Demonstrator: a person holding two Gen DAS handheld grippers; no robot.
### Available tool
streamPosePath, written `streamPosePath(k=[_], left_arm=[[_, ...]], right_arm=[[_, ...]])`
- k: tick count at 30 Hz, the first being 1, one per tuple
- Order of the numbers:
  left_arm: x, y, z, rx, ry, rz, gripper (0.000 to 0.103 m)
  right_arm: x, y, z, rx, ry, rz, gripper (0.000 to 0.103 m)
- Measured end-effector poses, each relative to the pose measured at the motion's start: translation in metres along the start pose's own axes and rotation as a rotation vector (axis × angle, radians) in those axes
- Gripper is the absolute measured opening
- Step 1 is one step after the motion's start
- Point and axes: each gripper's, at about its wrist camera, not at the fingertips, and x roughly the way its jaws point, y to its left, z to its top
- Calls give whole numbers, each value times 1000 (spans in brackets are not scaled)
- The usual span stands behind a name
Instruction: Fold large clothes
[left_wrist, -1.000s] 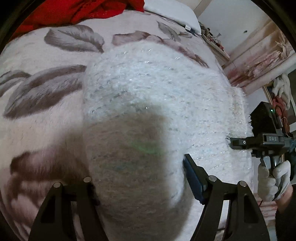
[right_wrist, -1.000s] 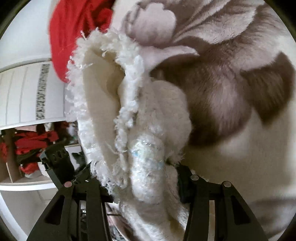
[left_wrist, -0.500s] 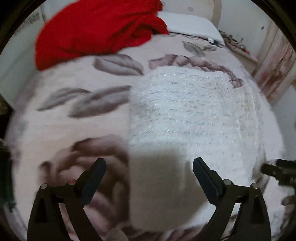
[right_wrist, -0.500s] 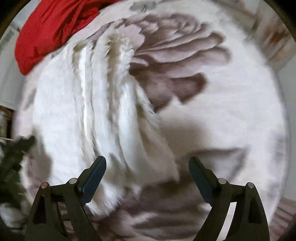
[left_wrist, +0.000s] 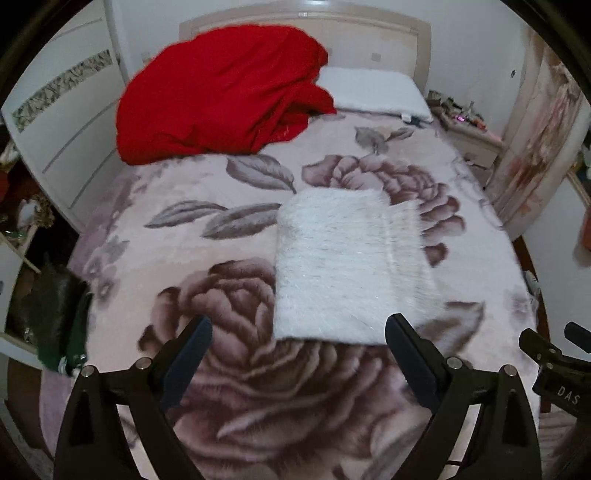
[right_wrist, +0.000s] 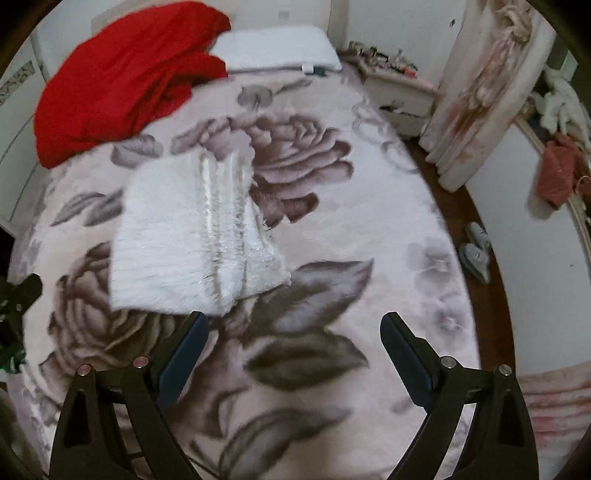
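A fluffy white sweater (left_wrist: 343, 266) lies folded into a rectangle on the flowered bedspread (left_wrist: 221, 369); it also shows in the right wrist view (right_wrist: 184, 240), with its layered edges on the right side. My left gripper (left_wrist: 299, 354) is open and empty, held above the bed in front of the sweater's near edge. My right gripper (right_wrist: 293, 350) is open and empty, to the right of the sweater's near corner. The right gripper's body shows at the lower right of the left wrist view (left_wrist: 557, 369).
A crumpled red garment (left_wrist: 221, 88) lies at the head of the bed beside a white pillow (left_wrist: 373, 92). A wardrobe (left_wrist: 62, 122) stands on the left, a nightstand (right_wrist: 395, 85) and curtain (right_wrist: 480, 92) on the right. Slippers (right_wrist: 476, 251) lie on the floor.
Both grippers let go of the white sweater, opened wide and pulled back and up from it. The sweater now lies flat and folded on the bed.
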Motion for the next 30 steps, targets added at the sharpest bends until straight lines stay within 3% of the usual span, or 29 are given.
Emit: streamPosePath(k=[9, 16, 24, 30], left_arm=[[-186, -8, -24, 14, -103, -20, 96], [-300, -11, -56, 7, -175, -25, 96], [-374, -9, -87, -29, -229, -44, 96], [-411, -9, -100, -15, -274, -40, 99]], right_arm=[[-211, -27, -57, 16, -106, 11, 96], [-347, -48, -103, 5, -220, 20, 96], [-457, -61, -160, -11, -332, 28, 96], [-504, -64, -184, -26, -386, 37, 98]])
